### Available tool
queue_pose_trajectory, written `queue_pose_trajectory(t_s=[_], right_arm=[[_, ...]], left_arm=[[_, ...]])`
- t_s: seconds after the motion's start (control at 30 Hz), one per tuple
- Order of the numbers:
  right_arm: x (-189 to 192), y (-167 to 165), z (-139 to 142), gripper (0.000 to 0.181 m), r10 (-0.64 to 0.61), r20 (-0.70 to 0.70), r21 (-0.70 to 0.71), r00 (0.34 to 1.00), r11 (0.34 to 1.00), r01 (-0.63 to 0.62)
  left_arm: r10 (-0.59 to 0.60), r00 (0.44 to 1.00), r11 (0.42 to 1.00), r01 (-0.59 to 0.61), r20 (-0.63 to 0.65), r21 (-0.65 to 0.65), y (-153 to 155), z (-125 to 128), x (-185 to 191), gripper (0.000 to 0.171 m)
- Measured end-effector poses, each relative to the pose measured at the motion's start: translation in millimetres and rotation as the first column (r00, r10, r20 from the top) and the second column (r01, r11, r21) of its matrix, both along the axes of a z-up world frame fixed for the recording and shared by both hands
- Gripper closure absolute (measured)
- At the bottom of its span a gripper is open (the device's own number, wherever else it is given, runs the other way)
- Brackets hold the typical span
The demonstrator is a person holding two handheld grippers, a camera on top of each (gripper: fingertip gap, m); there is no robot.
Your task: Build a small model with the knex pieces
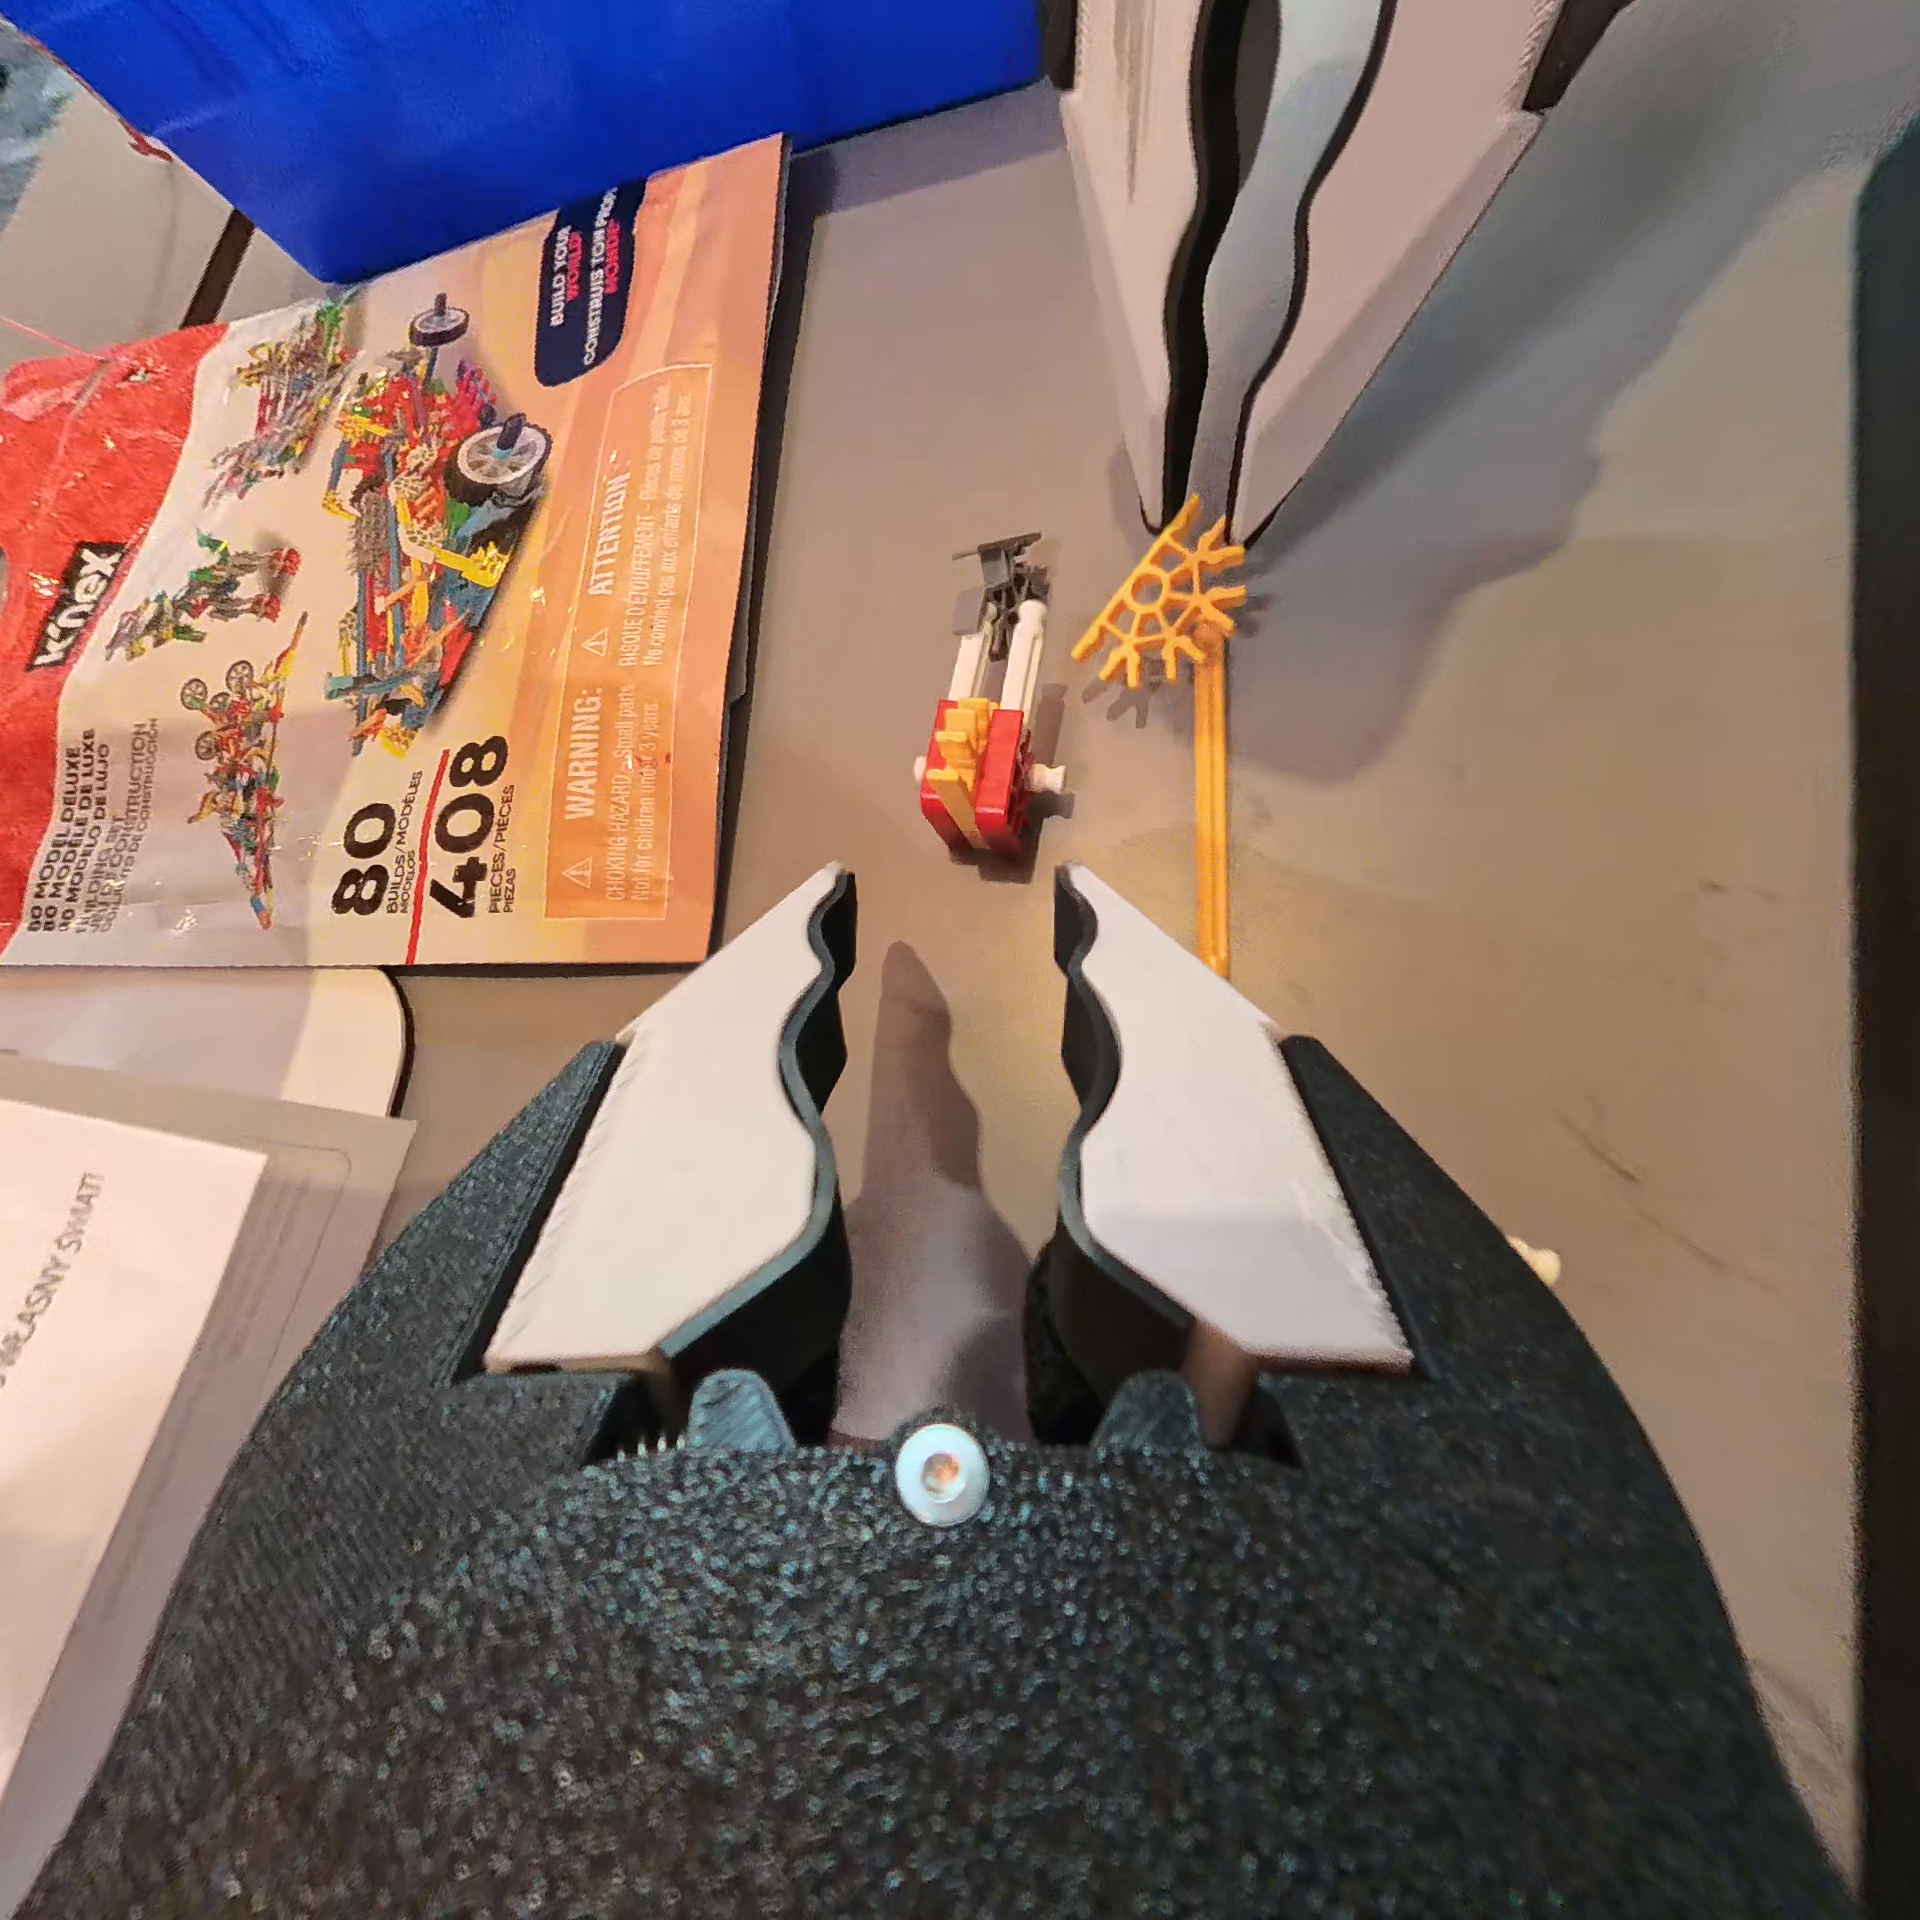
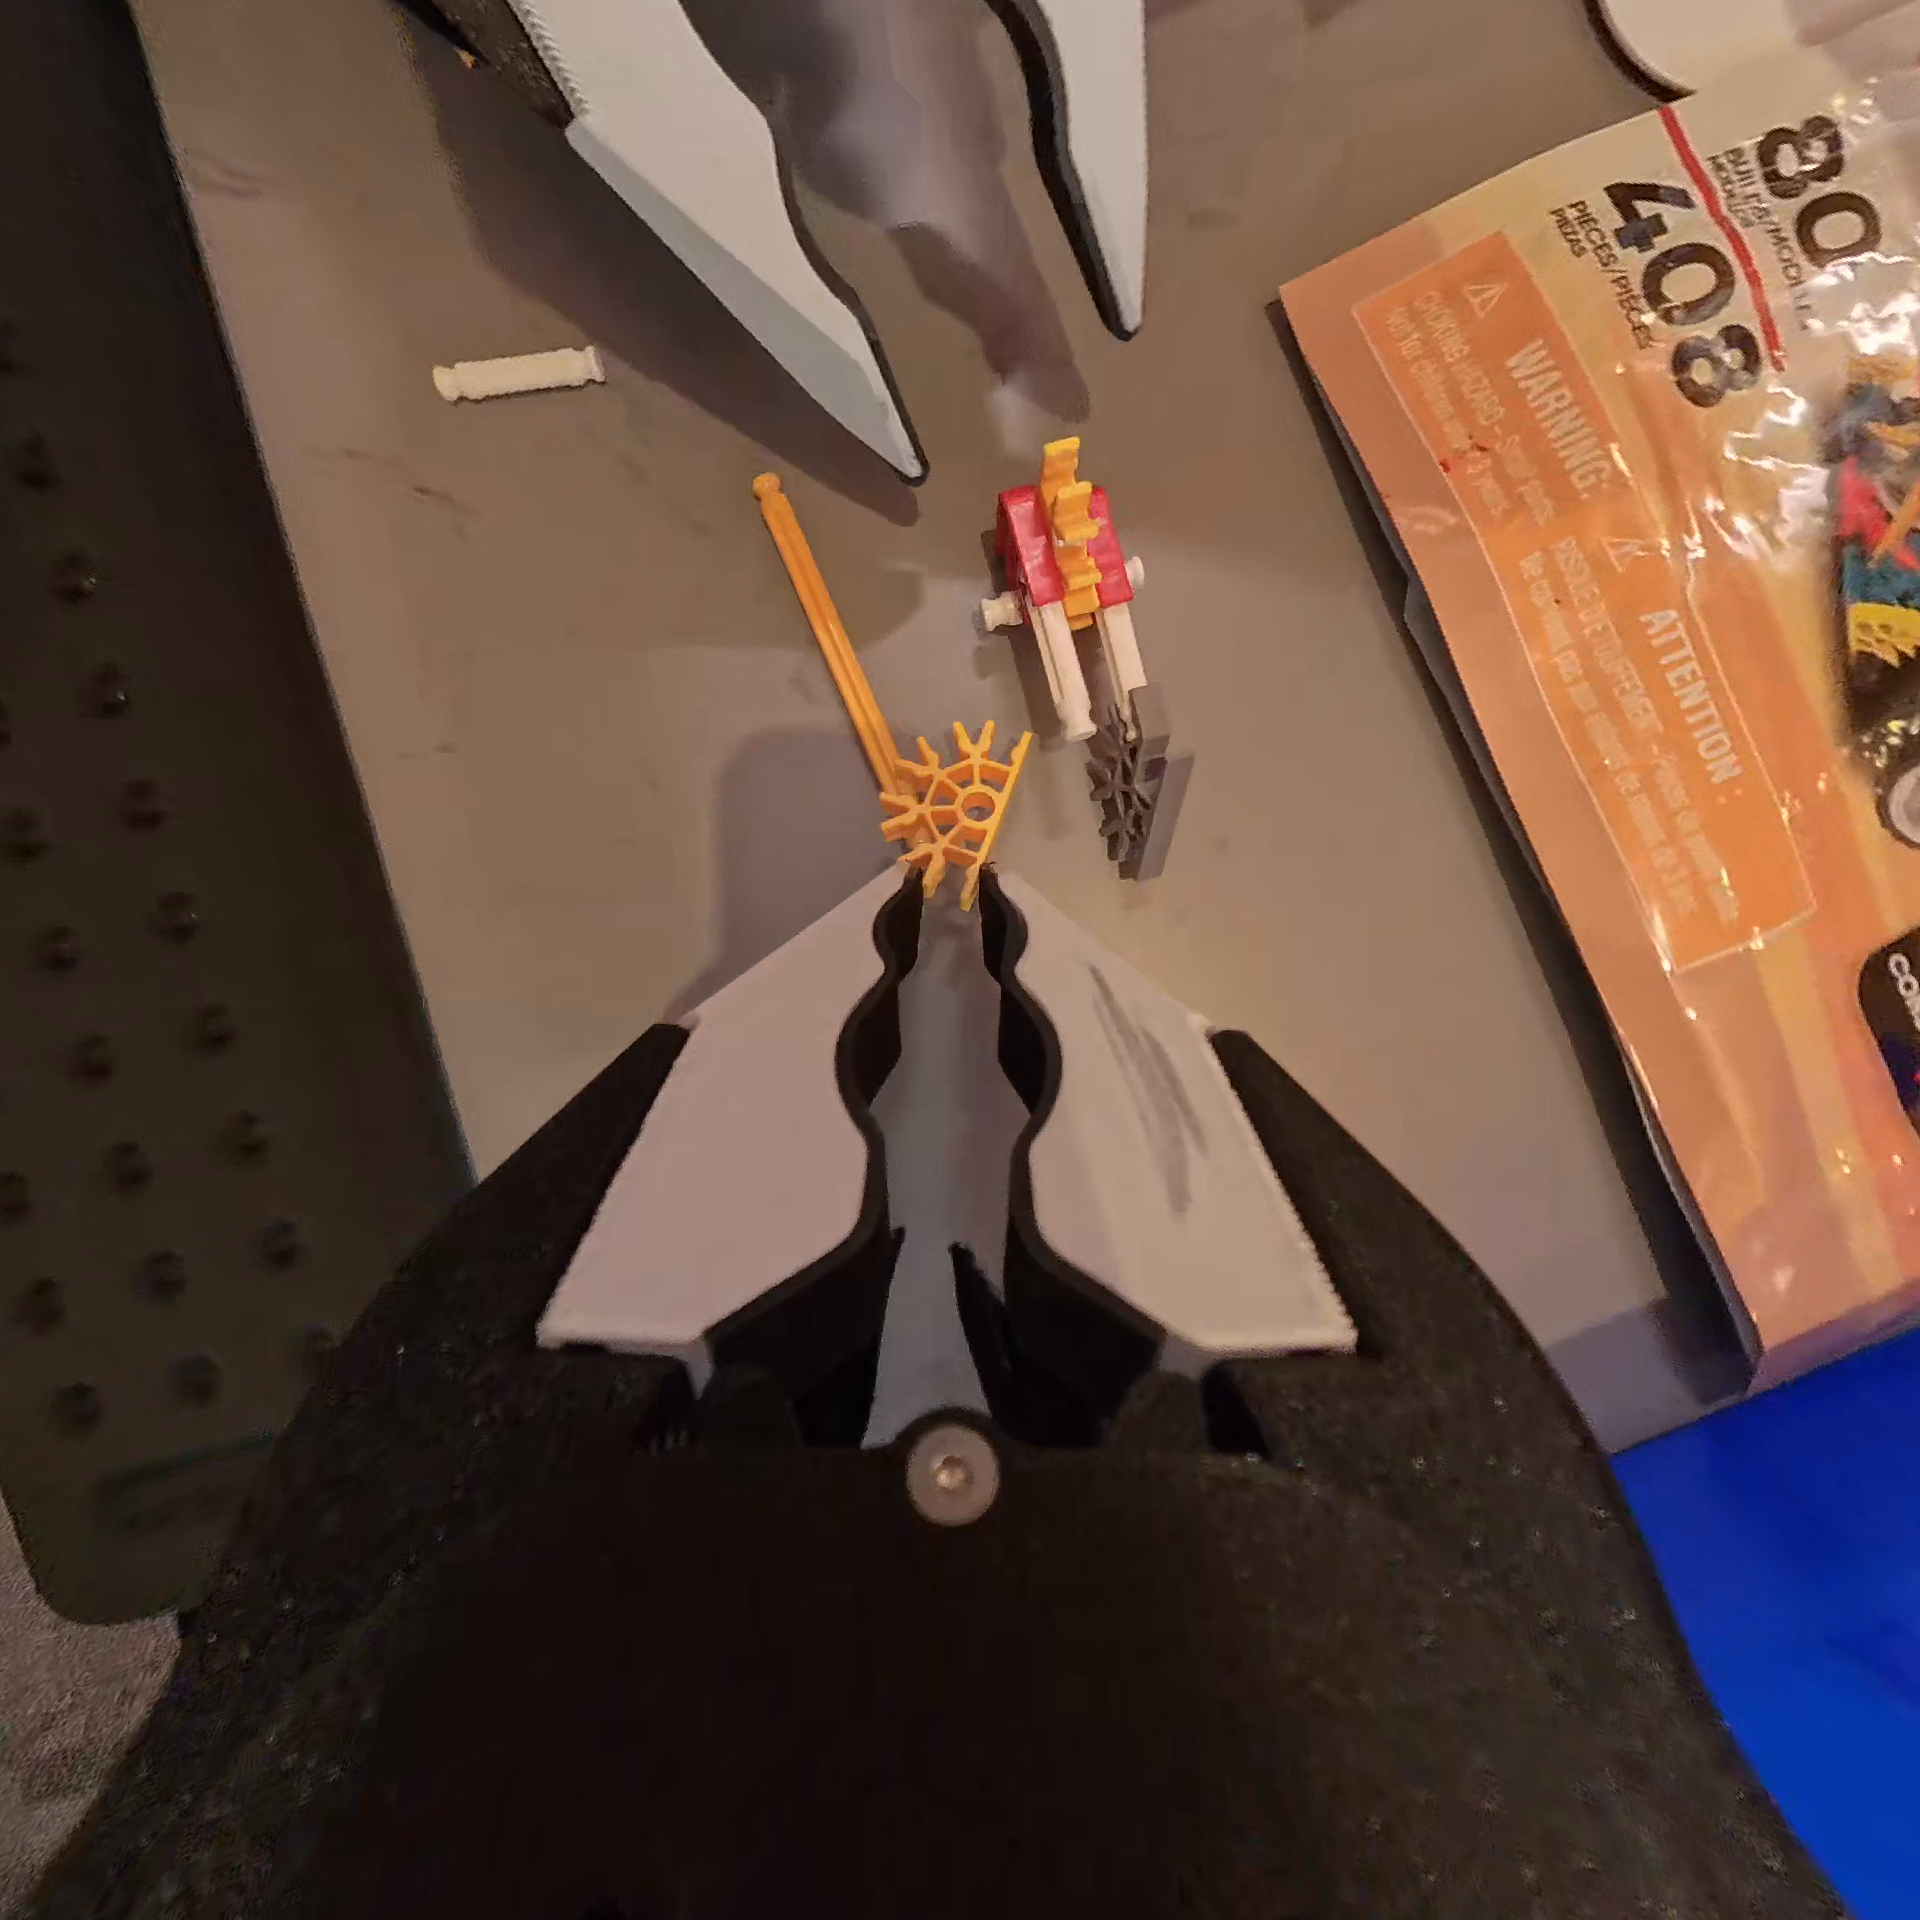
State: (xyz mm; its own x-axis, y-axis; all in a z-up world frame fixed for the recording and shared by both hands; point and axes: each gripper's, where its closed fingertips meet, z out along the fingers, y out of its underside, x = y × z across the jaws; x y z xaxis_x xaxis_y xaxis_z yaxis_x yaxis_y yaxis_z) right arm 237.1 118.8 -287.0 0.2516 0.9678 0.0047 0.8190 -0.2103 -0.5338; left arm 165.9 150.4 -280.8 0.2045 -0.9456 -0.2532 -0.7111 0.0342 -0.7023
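My right gripper (image 2: 951, 883) is shut on the edge of a yellow snowflake-shaped connector (image 2: 954, 808) with a yellow rod (image 2: 821, 623) attached, lying on the grey table. In the left wrist view the connector (image 1: 1158, 613) and rod (image 1: 1210, 810) show with the right gripper (image 1: 1210, 509) pinching from above. A small assembly of red and yellow pieces, white rods and a grey connector (image 2: 1075, 613) lies just right of it, also seen in the left wrist view (image 1: 987, 727). My left gripper (image 1: 954, 883) is open and empty, just short of that assembly; it also shows in the right wrist view (image 2: 1023, 400).
A construction-toy bag with a printed card (image 1: 416, 582) lies left of the pieces, also in the right wrist view (image 2: 1621, 665). A blue box (image 1: 520, 114) stands behind it. Paper sheets (image 1: 135, 1351) lie at lower left. A loose white rod (image 2: 517, 374) lies near a black perforated mat (image 2: 135, 831). Tip to tip, the grippers are about 8 centimeters apart.
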Motion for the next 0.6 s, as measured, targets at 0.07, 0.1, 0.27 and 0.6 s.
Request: queue_pose_trajectory(t_s=[0.07, 0.1, 0.27, 0.6], right_arm=[[-2.7, -1.6, -0.7, 0.171, 0.046, 0.005, -0.026, 0.999, 0.999, -0.046], [-4.2, -1.5, -0.9, 0.171, 0.066, 0.004, -0.032, 0.998, 0.997, -0.066], [-7.2, 1.1, -4.9, 0.171, 0.124, 0.025, -0.065, 0.992, 0.99, -0.122], [-7.4, 11.6, -6.8, 0.171, 0.207, 0.087, -0.089, 0.974, 0.976, -0.199]], left_arm=[[-0.005, 1.0, 1.0, 0.005, 0.004, -0.007, 2.1, -1.1, 3.0, 0.135], [-0.013, 1.0, 1.0, 0.013, 0.007, -0.012, 1.9, -1.4, 5.2, 0.135], [-0.048, 0.999, 0.999, 0.048, -0.002, 0.001, 2.5, -3.2, 13.2, 0.136], [-0.078, 0.997, 0.997, 0.078, 0.002, -0.023, 2.8, -8.7, 18.5, 0.142]])
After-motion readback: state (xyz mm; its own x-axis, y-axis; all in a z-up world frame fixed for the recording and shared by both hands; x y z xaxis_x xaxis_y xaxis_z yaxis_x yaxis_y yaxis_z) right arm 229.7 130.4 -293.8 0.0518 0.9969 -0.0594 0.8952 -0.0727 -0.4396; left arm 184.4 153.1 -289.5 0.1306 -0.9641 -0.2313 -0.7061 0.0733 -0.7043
